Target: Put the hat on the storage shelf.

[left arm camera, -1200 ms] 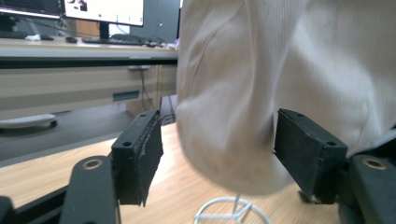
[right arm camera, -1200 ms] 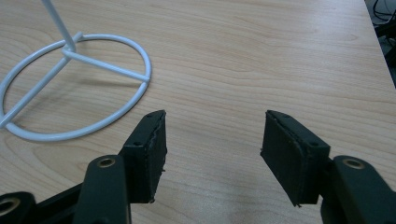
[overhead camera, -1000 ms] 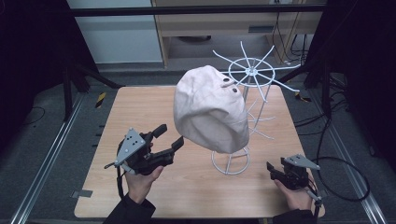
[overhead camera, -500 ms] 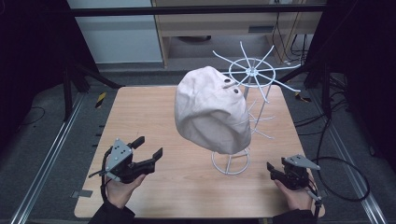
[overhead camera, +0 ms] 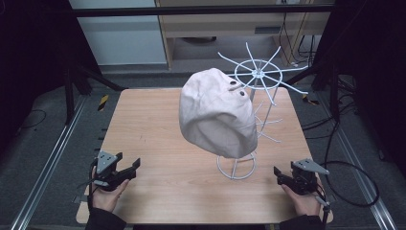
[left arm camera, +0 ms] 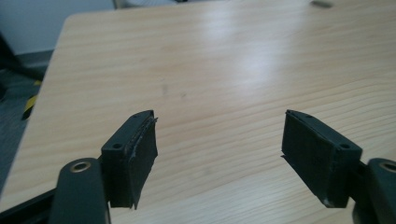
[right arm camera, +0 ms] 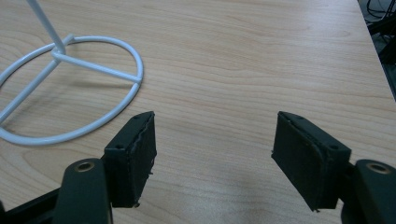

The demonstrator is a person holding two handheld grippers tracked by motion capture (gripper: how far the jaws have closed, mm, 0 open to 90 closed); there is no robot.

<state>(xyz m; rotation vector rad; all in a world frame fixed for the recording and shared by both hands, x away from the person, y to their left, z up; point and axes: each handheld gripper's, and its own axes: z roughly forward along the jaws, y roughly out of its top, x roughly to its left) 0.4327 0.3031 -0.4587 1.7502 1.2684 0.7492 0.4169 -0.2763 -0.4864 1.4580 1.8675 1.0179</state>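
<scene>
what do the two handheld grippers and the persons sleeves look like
Both are black two-jaw tools. The left gripper and the right gripper each carry a grey three-cornered plate on top. Their flat rectangular black pads have slightly frayed edges, with round eyelets on the arms below. A black cable trails from the right one. The sleeves are dark.

A pale cap [overhead camera: 218, 115] hangs on a white wire rack [overhead camera: 258, 76] standing on the wooden tabletop [overhead camera: 153, 120]. The left tongs [overhead camera: 133, 167] and right tongs [overhead camera: 278, 175] sit near the front corners, well apart from the rack, each hand-held.
</scene>
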